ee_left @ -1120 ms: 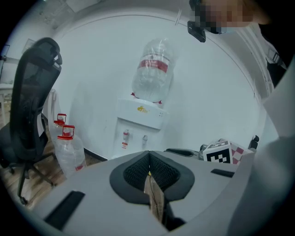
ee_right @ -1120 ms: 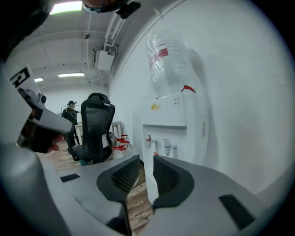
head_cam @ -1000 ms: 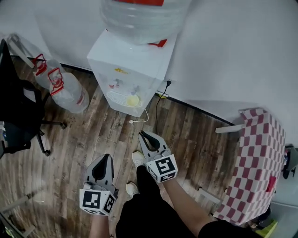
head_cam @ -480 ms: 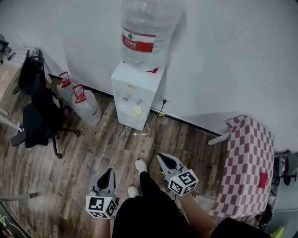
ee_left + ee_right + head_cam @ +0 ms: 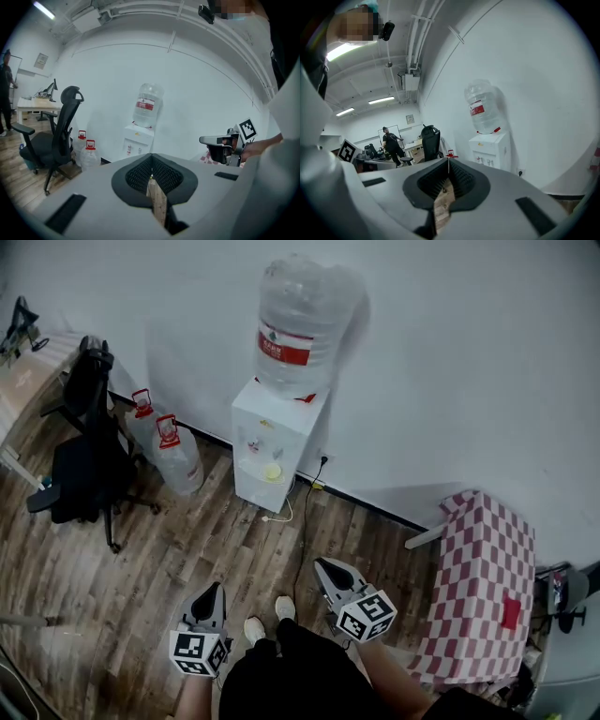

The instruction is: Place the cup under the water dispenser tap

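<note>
A small yellow cup (image 5: pixel 273 472) stands in the alcove of the white water dispenser (image 5: pixel 281 418), below its taps, against the far wall. A large clear bottle (image 5: pixel 302 324) tops the dispenser. Both grippers hover far back from it, over the wooden floor by the person's feet. My left gripper (image 5: pixel 214 588) is shut and holds nothing. My right gripper (image 5: pixel 322 564) is shut and empty too. In the left gripper view the left gripper (image 5: pixel 151 161) points toward the dispenser (image 5: pixel 137 140), with the right gripper (image 5: pixel 227 143) off to its side. The right gripper (image 5: pixel 448 164) faces the dispenser (image 5: pixel 490 150) from a distance.
A black office chair (image 5: pixel 80 465) and two water jugs (image 5: pixel 173 460) with red handles stand left of the dispenser. A red-and-white checkered table (image 5: pixel 478 587) is at the right. A cable (image 5: pixel 291 507) trails on the floor. A person (image 5: pixel 391 140) stands far off.
Both grippers have drawn back from the dispenser, which now sits much farther away and smaller in the head view. The cup stays in the alcove.
</note>
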`<move>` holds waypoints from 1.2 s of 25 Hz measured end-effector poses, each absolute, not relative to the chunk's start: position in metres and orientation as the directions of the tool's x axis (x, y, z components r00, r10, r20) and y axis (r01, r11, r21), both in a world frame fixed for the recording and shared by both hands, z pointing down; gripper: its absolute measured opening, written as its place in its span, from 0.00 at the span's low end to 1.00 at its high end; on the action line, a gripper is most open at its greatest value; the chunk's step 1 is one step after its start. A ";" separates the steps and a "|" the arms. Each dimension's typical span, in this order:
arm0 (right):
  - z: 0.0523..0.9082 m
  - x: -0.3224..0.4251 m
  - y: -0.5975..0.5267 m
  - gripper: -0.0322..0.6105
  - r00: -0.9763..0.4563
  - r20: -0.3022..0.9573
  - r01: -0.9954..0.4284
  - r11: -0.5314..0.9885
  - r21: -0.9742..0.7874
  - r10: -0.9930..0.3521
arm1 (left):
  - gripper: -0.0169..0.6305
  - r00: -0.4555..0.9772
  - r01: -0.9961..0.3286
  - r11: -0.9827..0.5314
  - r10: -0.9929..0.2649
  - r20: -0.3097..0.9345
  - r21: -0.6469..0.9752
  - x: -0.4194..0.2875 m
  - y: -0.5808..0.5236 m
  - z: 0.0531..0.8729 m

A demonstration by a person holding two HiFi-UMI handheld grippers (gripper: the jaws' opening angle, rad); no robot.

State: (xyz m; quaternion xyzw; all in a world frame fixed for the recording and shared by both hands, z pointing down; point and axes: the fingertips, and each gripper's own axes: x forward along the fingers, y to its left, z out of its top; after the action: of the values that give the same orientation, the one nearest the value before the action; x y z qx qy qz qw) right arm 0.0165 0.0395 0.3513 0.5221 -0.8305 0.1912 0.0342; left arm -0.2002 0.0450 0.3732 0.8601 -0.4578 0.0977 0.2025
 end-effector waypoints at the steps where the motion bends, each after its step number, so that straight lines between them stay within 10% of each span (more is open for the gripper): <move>1: 0.350 0.018 0.041 0.09 -0.455 0.256 -0.880 0.386 -0.277 -0.853 | 0.05 0.562 -0.827 -0.502 -0.748 0.352 0.253 -0.199 0.045 0.372; 30: 0.331 0.119 0.041 0.08 -0.554 0.216 -0.825 0.497 -0.268 -0.804 | 0.05 0.498 -0.867 -0.464 -0.799 0.338 0.182 -0.085 0.040 0.338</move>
State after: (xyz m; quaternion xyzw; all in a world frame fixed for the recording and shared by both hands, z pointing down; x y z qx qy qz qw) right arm 0.1187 0.0409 0.3313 0.4710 -0.8647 0.1717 0.0313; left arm -0.0851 0.0398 0.3380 0.8493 -0.4903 0.1030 0.1666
